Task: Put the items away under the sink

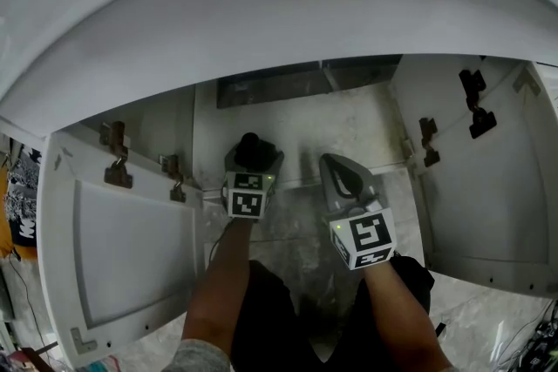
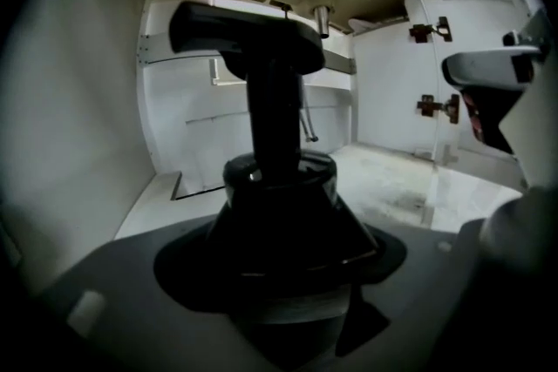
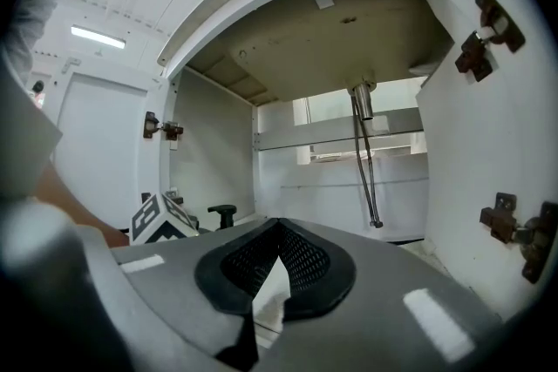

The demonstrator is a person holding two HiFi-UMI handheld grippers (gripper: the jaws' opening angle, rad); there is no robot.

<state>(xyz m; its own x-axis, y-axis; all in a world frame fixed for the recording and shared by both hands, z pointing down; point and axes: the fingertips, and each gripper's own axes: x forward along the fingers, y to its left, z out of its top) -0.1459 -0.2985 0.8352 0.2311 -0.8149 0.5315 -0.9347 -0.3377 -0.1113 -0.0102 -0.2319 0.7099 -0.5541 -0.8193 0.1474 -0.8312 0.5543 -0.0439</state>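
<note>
**One bottle going under the sink**

Left gripper [image 1: 251, 165] clamps a black pump-top bottle [image 2: 275, 187] at the cabinet mouth. Likely next: set it upright on the cabinet floor [image 1: 349, 122], then release. Right gripper [image 1: 344, 180] is empty, jaws nearly together.

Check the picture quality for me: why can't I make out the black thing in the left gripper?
Left gripper view: the black dispenser is backlit by the pale cabinet, so it reads as a silhouette; corners vignette dark. Right gripper view: bright, even, strongly fisheyed. Head view: the near sink rim is a soft blur.
</note>
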